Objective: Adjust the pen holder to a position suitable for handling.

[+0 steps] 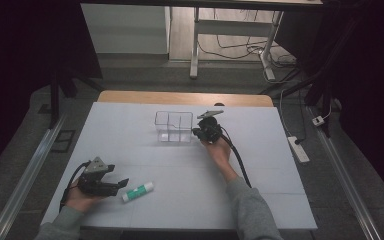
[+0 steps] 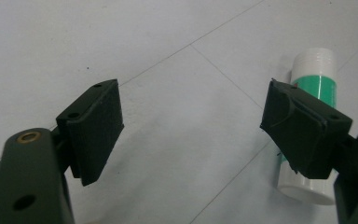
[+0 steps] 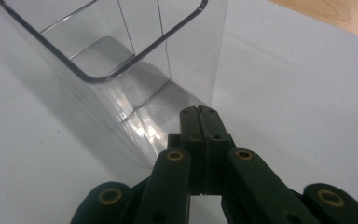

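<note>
My left gripper (image 1: pixel 114 178) rests low on the white desk (image 1: pixel 180 200) at its near left, its 2 jaws spread wide apart with bare desk between them. A green-and-white glue stick (image 1: pixel 137 191) lies on its side just beside the right jaw; I cannot tell if they touch. My right gripper (image 1: pixel 200 132), jaws pressed together on nothing, sits against the base of the clear divided organizer (image 1: pixel 173 126) standing mid-desk, well apart from the glue stick.
</note>
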Demonstrator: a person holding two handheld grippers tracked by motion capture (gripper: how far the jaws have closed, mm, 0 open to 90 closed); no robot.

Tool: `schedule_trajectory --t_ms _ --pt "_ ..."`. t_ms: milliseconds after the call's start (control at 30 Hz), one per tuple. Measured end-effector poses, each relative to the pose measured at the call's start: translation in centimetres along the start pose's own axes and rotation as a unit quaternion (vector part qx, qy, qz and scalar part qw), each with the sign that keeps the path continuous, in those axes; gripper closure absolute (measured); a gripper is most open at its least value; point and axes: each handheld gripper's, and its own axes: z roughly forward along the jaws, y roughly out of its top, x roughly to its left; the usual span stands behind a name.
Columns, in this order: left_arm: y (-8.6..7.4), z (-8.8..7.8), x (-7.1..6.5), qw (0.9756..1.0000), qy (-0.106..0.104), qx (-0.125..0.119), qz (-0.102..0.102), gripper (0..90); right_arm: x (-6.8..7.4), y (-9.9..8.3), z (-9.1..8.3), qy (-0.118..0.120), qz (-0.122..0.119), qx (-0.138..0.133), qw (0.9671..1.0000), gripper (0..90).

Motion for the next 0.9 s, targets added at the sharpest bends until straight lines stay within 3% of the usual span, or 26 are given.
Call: schedule_trajectory --t_ms 33,133,233,567,667,767,800,833,900 --pt "0.0 0.0 0.0 1.0000 0.001 -0.001 0.000 20.3 0.0 0.0 -0.4 -0.010 -0.007 -0.002 0.9999 89.5" --pt "0.0 -0.1 0.1 1.0000 0.002 -0.002 -0.002 20.4 -0.2 -0.2 -1.2 -0.011 -0.006 -0.005 0.9999 89.5" --pt "0.0 0.0 0.1 1.0000 0.001 -0.001 -0.001 20.5 -0.5 -1.1 -3.0 -0.013 -0.011 -0.006 0.9998 89.5" --pt "0.0 0.0 0.0 1.0000 0.004 0.000 -0.001 20.7 -0.3 -3.6 -6.9 -0.010 -0.022 -0.010 0.9996 89.4" --pt "0.0 0.0 0.0 1.0000 0.004 0.001 0.000 20.7 0.0 -4.4 -8.0 -0.003 -0.025 -0.008 0.9996 84.3" --pt "0.0 0.0 0.0 1.0000 0.004 0.001 -0.001 20.7 0.1 -5.9 -9.7 0.006 -0.010 -0.016 0.9998 73.1" --pt "0.0 0.0 0.0 1.0000 0.004 0.001 -0.001 20.7 0.1 -5.9 -9.7 0.006 -0.010 -0.016 0.9998 73.1" --pt "0.0 0.0 0.0 1.0000 0.004 0.001 -0.001 20.7 0.0 -6.9 -10.7 0.006 -0.003 -0.019 0.9998 66.4" --pt "0.0 0.1 0.0 1.0000 0.004 0.002 -0.001 20.7 0.0 -7.3 -11.2 0.007 -0.001 -0.025 0.9997 63.2"
